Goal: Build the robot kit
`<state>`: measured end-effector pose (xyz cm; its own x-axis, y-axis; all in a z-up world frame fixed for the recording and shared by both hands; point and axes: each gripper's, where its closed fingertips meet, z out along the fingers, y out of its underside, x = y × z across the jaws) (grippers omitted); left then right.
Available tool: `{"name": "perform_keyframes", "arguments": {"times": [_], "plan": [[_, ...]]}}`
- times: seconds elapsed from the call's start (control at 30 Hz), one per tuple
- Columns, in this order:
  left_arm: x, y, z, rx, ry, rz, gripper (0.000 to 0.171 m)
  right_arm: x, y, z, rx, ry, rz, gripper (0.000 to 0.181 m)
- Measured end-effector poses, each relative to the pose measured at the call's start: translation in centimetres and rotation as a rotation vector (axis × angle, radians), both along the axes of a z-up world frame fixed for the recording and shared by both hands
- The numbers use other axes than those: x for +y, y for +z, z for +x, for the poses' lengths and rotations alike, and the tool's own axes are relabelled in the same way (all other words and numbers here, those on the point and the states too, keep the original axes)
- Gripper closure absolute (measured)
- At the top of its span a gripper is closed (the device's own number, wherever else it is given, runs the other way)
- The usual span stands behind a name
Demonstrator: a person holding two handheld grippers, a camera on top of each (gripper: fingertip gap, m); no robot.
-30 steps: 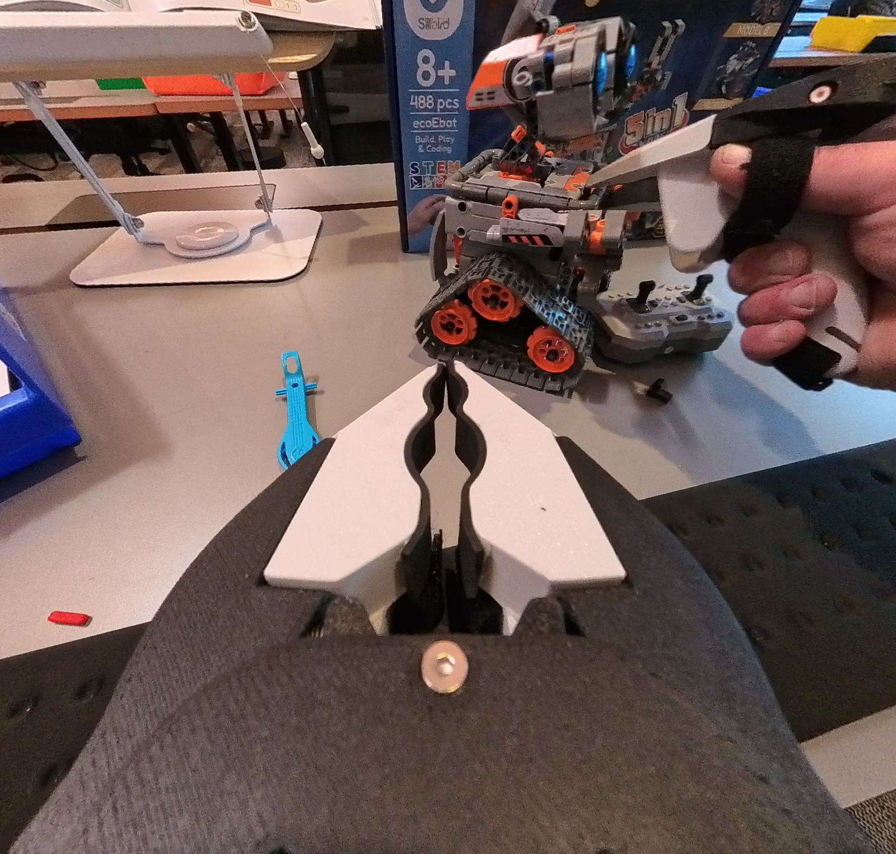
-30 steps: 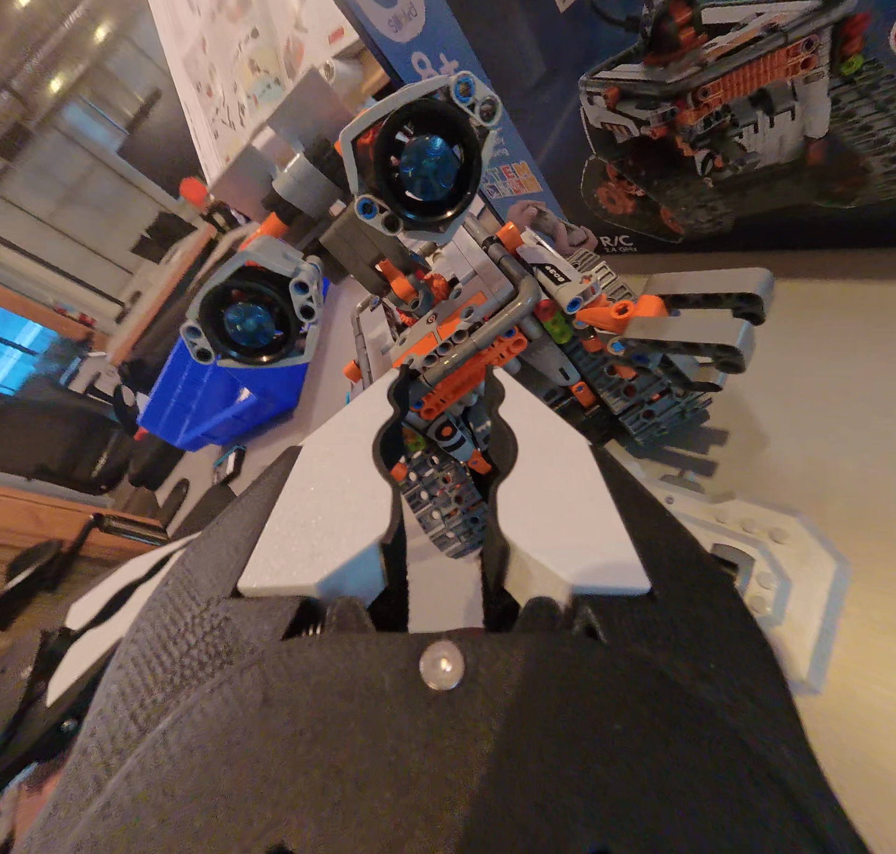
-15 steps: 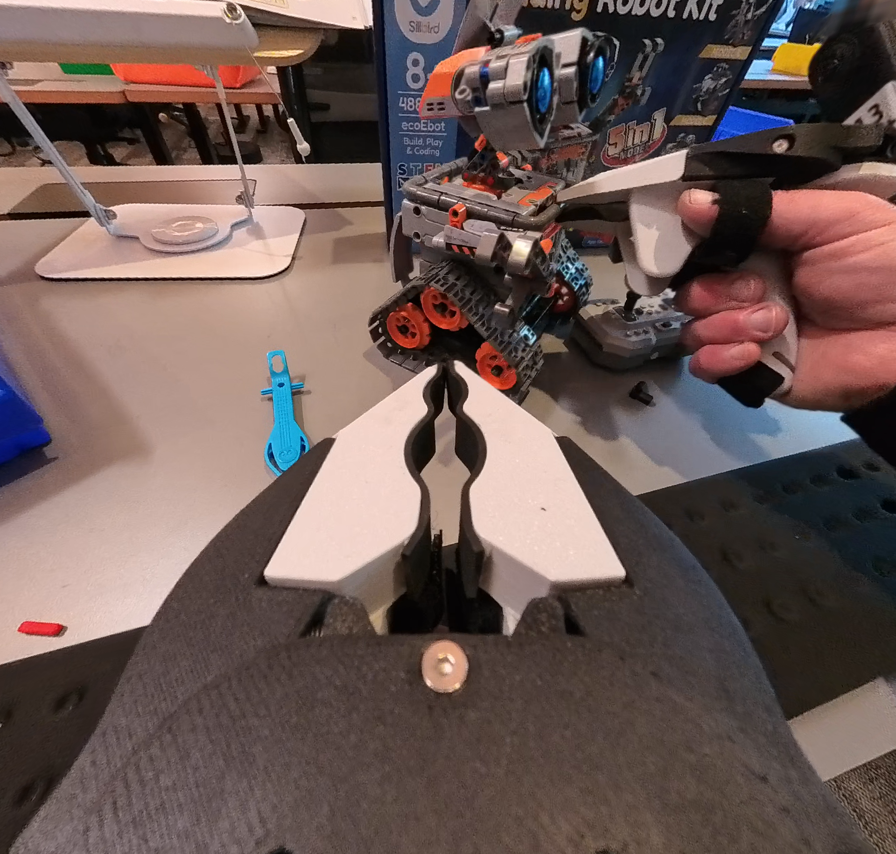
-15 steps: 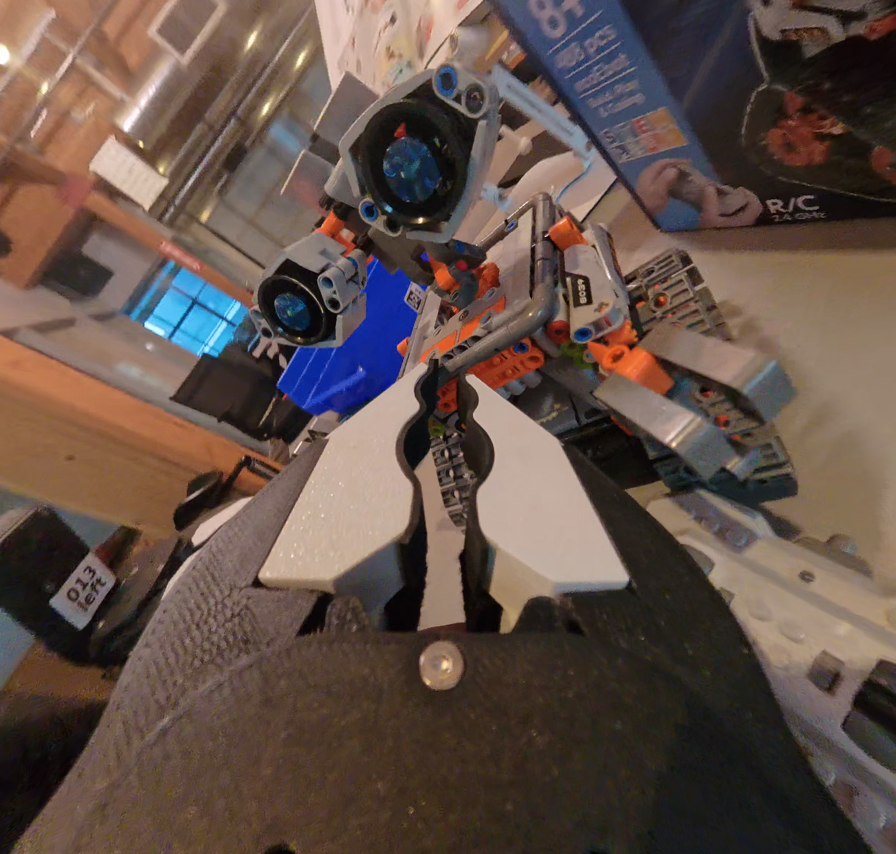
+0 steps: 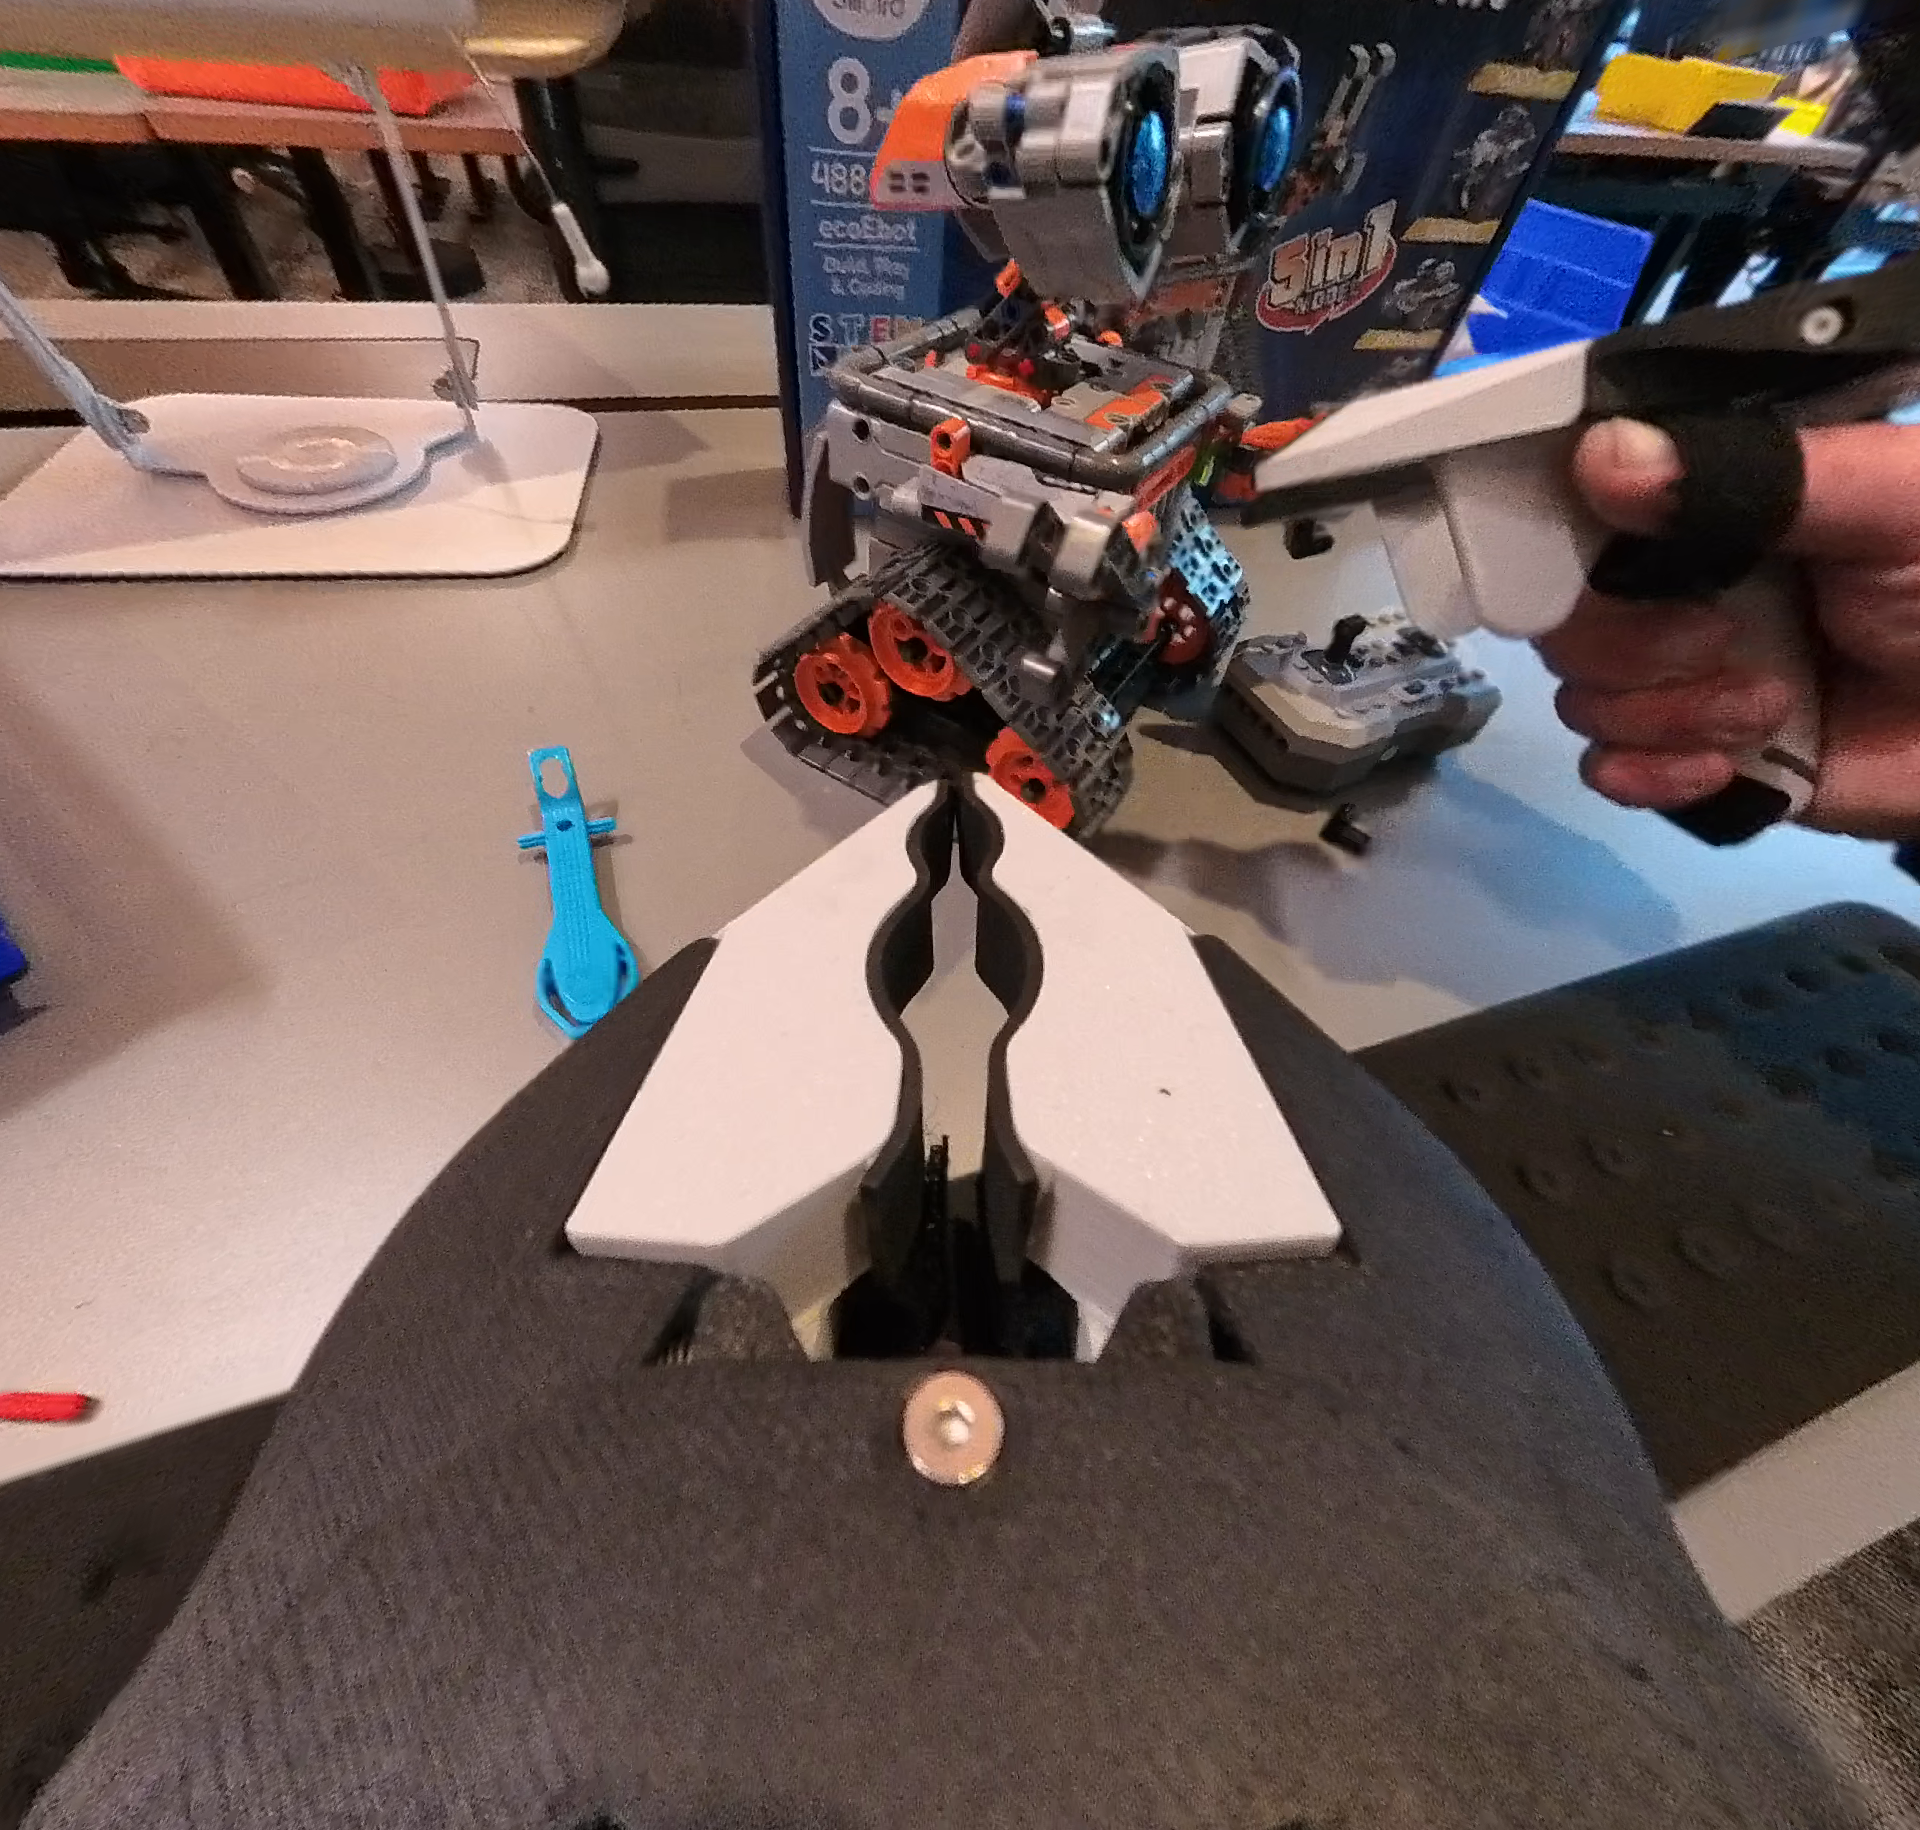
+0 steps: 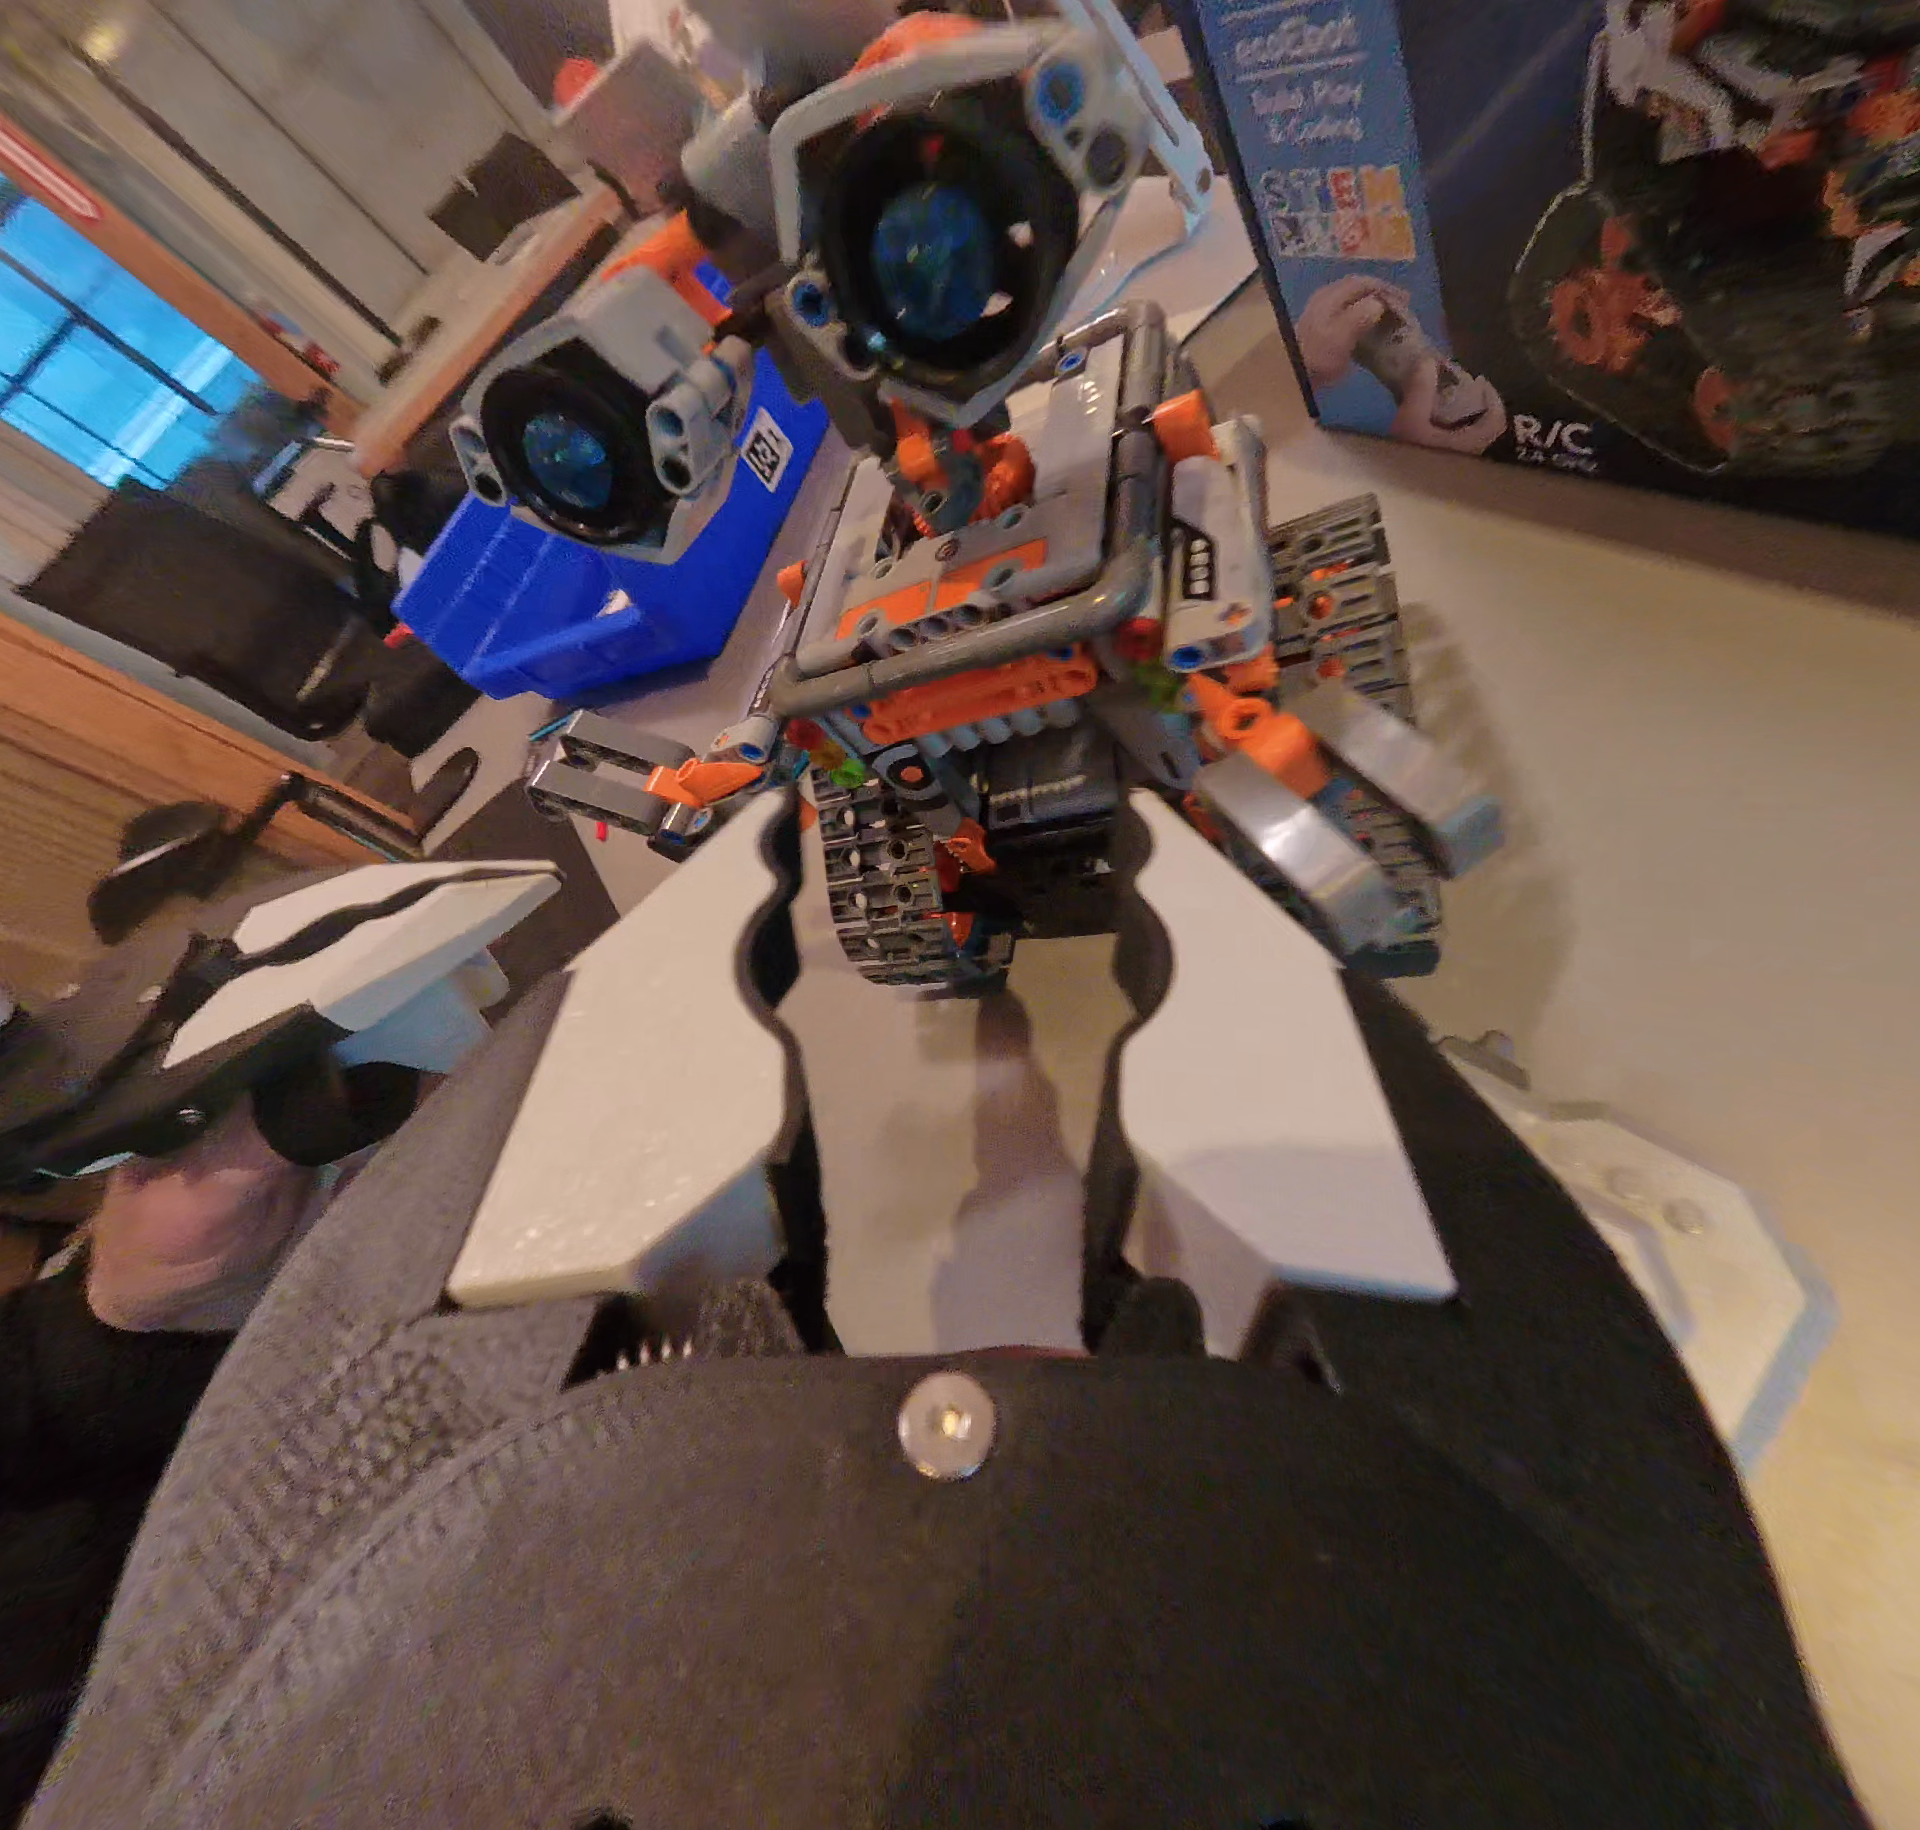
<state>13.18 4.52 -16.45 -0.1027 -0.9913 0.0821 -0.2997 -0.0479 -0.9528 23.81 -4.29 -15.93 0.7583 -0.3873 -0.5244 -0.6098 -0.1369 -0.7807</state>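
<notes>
R gripper point(image 6: 956, 845) is spread wide w/ nothing between its fingers, tips just short of the brick-built tracked robot point(image 6: 997, 637), which stands upright dead ahead on the table point(image 6: 1621, 845), tall axis vertical. L gripper point(image 5: 956, 814) is pressed together & empty, farther back; robot sits ahead & slightly R of its tips, so R is nearer. Blue plastic tool point(image 5: 577, 907) lies L of the L gripper.

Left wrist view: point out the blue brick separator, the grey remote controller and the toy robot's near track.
blue brick separator point(image 5: 578, 907), left wrist view, middle of its shaft.
grey remote controller point(image 5: 1361, 705), left wrist view, its top face.
toy robot's near track point(image 5: 935, 679), left wrist view, tread by the orange wheels.
</notes>
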Motion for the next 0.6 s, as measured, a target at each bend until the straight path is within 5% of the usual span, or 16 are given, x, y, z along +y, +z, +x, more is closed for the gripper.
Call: {"name": "perform_keyframes", "arguments": {"times": [0.17, 0.33, 0.47, 0.6], "plan": [[4.7, 3.6, 3.3, -0.082, 0.057, 0.113, 0.171, 2.9, 0.3, -1.0, 0.066, -0.078, 0.080, 0.080], [5.8, 3.6, 10.1, -0.016, -0.125, 0.082, 0.151, 2.6, 0.6, 1.5, 0.130, -0.245, 0.188, 0.094], [2.0, 0.7, 13.7, 0.159, -0.423, -0.069, 0.142, 2.2, 0.2, 2.1, 0.149, -0.304, 0.211, 0.109], [0.8, 0.7, 15.1, 0.185, -0.571, -0.202, 0.143, 2.2, -1.3, 2.1, 0.165, -0.359, 0.172, 0.096]]}}
